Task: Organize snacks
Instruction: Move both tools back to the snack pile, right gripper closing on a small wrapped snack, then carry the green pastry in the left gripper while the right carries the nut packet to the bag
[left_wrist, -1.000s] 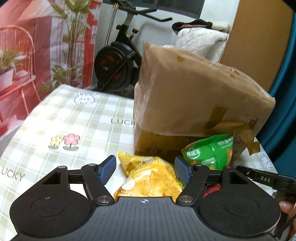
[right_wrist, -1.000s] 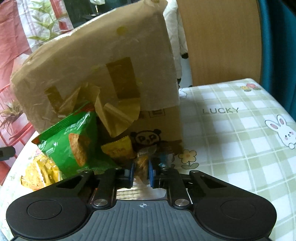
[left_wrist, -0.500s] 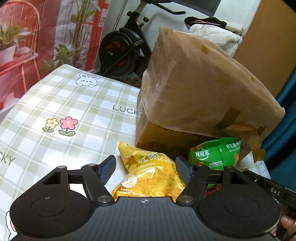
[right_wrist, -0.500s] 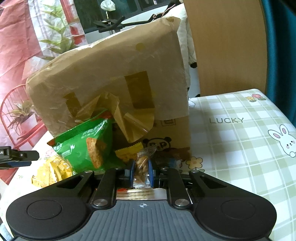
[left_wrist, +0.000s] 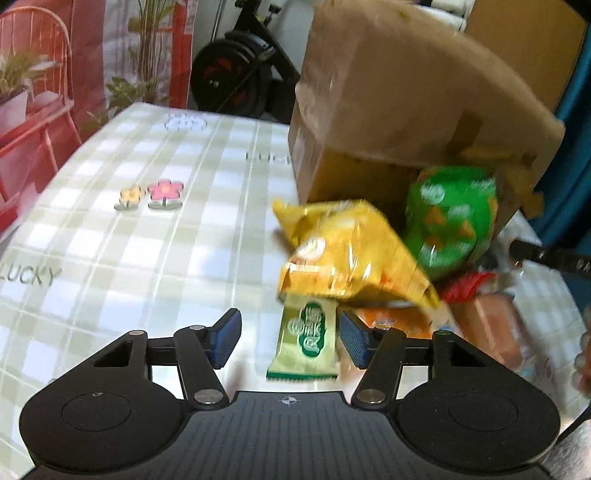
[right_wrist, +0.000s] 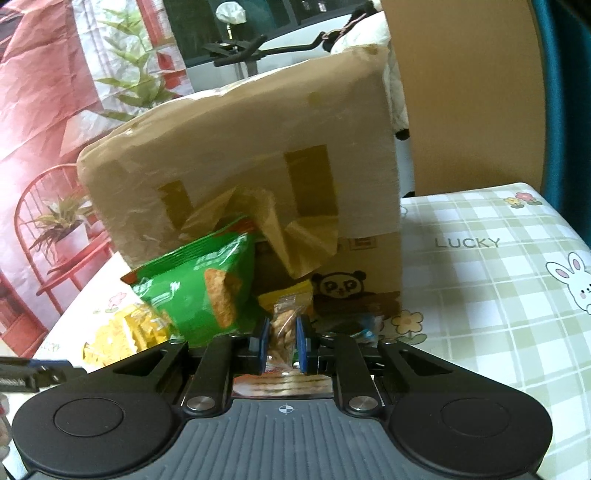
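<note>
Lighting: we record soft, even indoor light in both views, with no hard glare. Shadows: faint ones under the cardboard box (right_wrist: 251, 177) and the snack packets. Blur: we find the left wrist view smeared by motion, worst on the yellow bag (left_wrist: 347, 251) and green bag (left_wrist: 450, 218); the right wrist view is sharp. Distortion: fisheye bending curves the tablecloth (right_wrist: 498, 288) edges.

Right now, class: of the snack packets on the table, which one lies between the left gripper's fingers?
The small pale green packet, lying flat on the tablecloth between the closing left gripper; the yellow bag and green bag sit beyond.
</note>
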